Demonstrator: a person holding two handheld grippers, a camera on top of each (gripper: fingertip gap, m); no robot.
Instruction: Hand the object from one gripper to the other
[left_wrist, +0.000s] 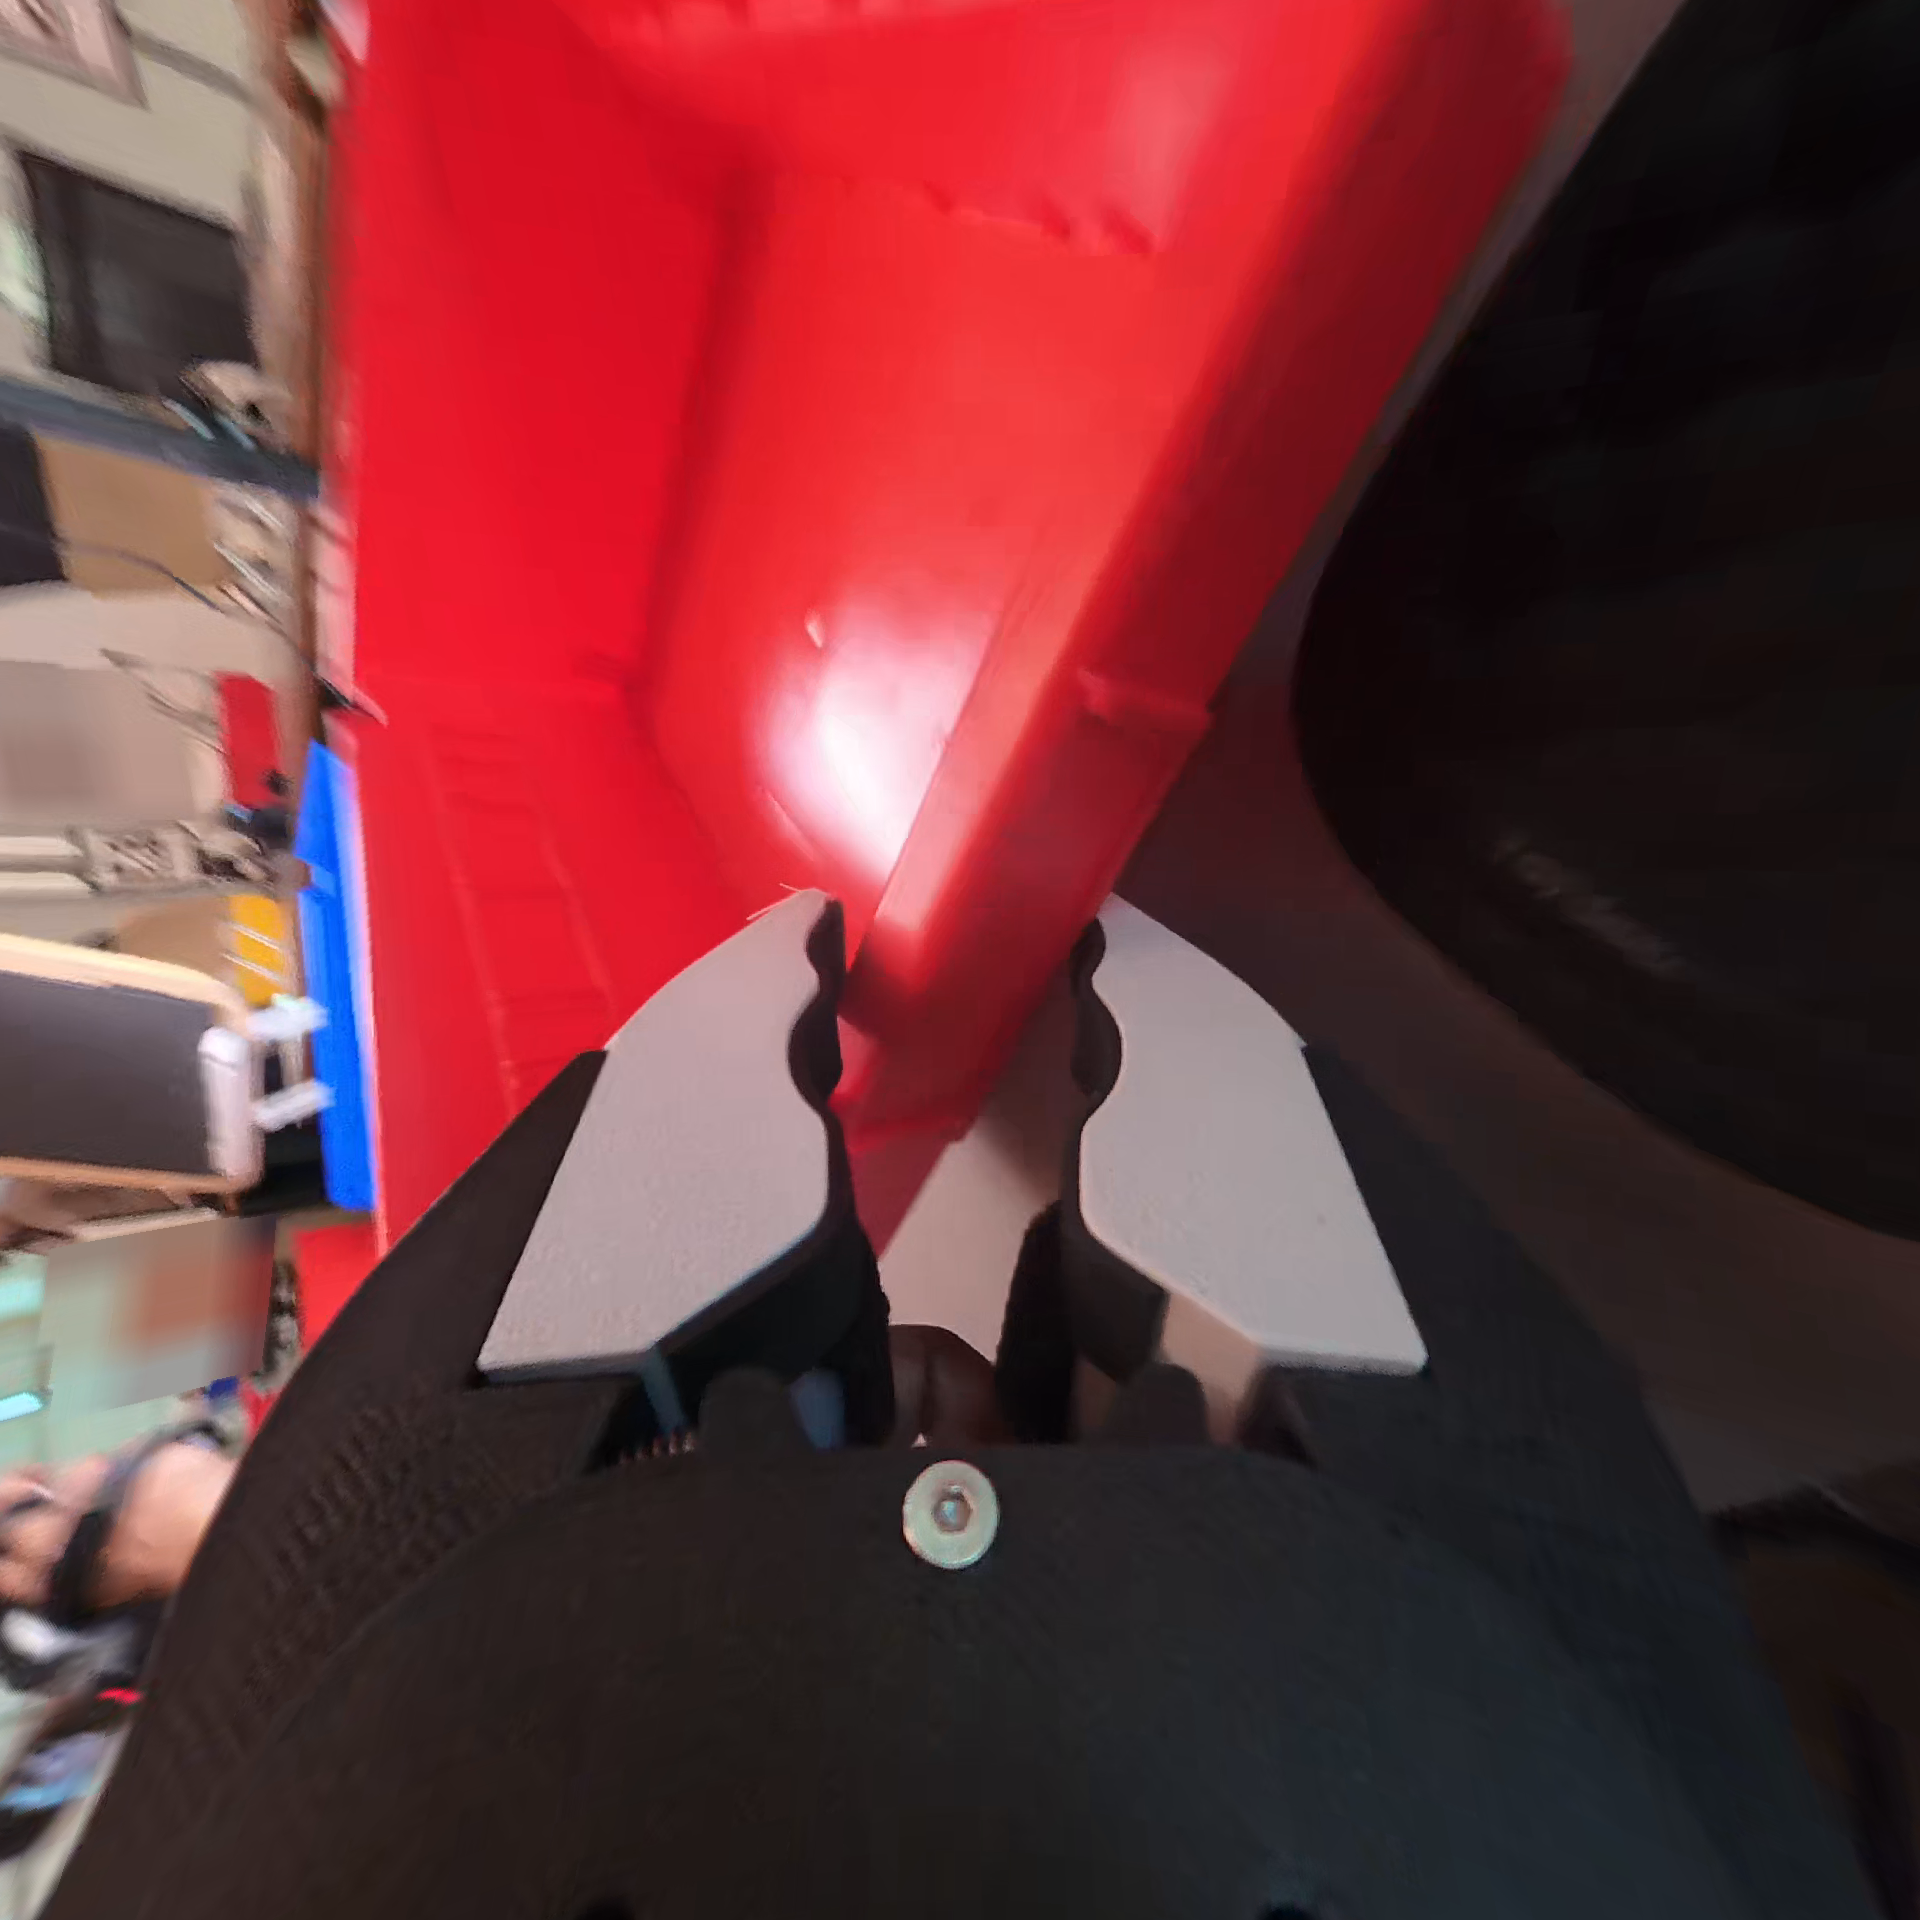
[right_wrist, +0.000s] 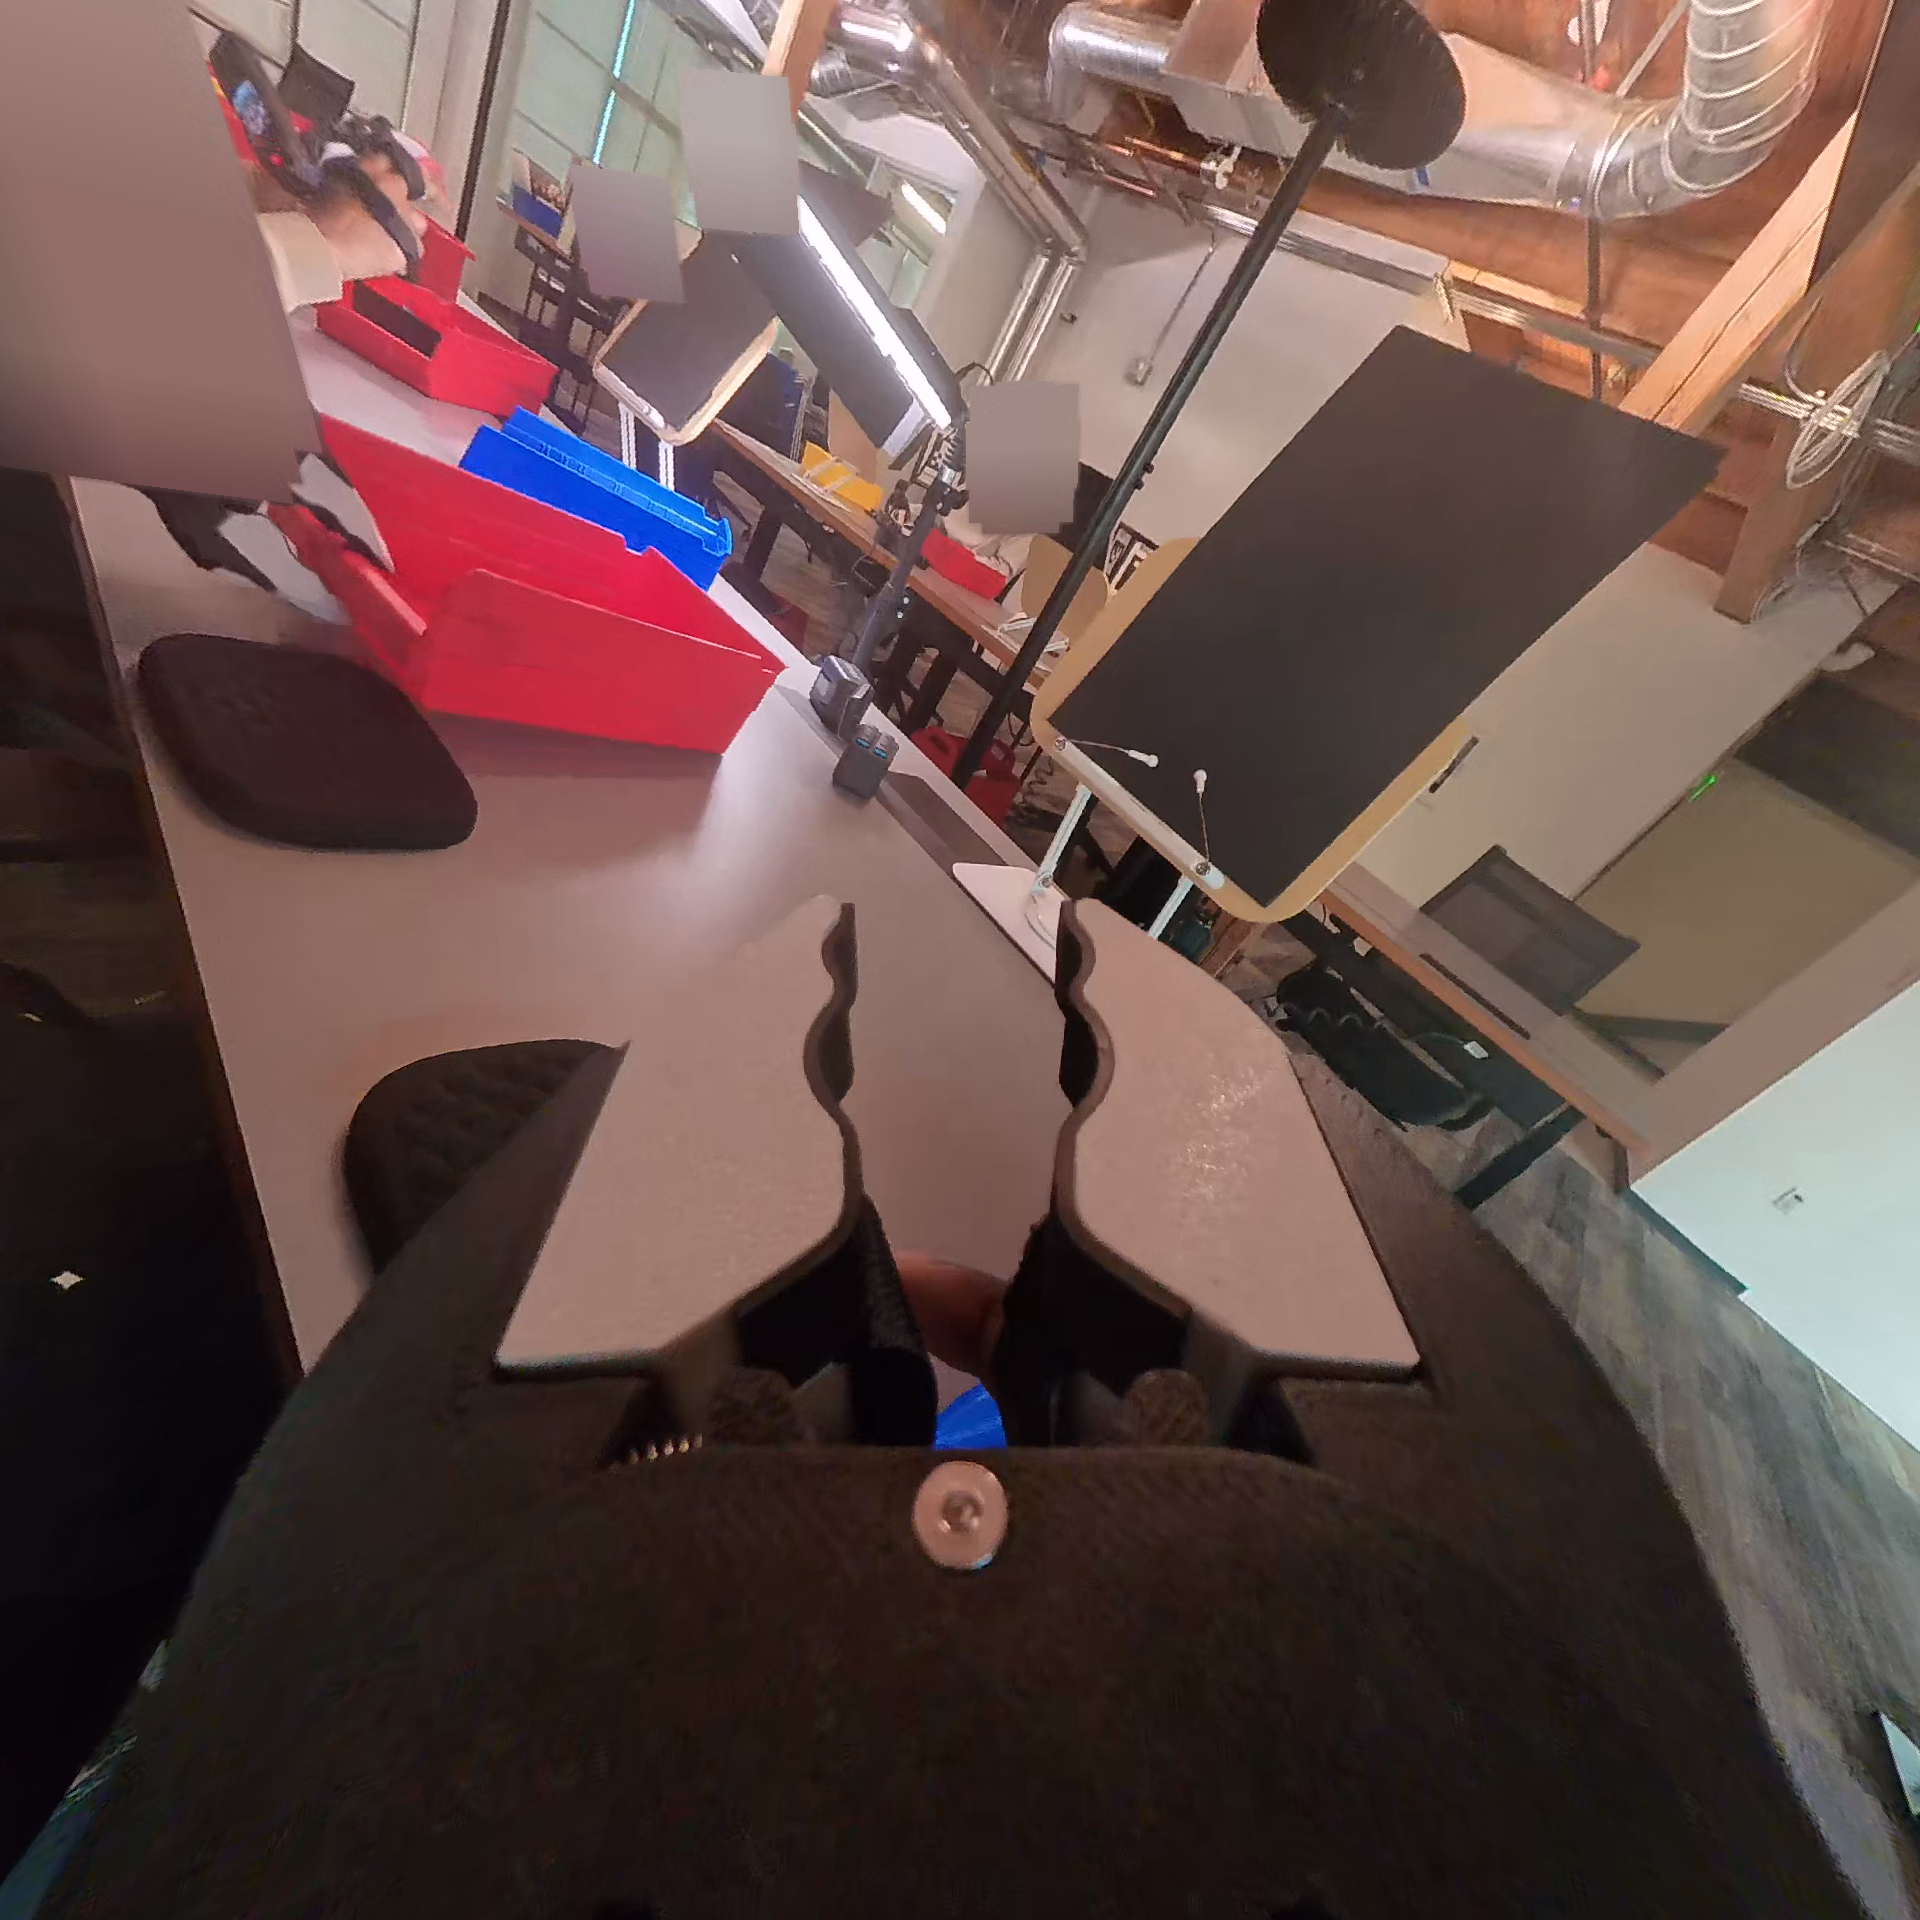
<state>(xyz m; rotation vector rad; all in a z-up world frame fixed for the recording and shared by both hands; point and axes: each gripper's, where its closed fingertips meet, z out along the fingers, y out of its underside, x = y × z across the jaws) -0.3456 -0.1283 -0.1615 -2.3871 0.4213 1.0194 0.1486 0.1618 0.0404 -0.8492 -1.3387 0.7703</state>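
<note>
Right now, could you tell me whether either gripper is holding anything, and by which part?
The left gripper grips the red plastic bin by its rim wall. The right gripper is open, holding nothing.

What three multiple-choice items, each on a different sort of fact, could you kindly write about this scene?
1. Where is the blue bin?
A. On a black pad
B. Beyond the red bin on the table
C. Between the right gripper's fingers

2. How many black pads lie on the table in the right wrist view?
A. One
B. Two
C. Four

3. What state is the right gripper in?
A. Open and empty
B. Shut on the red bin
C. Shut on a pad

Answers:
1 B: the blue bin shows past the red bin's far side.
2 B: one pad lies beside the red bin, and another lies by the gripper's left finger.
3 A: bare table shows through the gap between its fingers.
</note>
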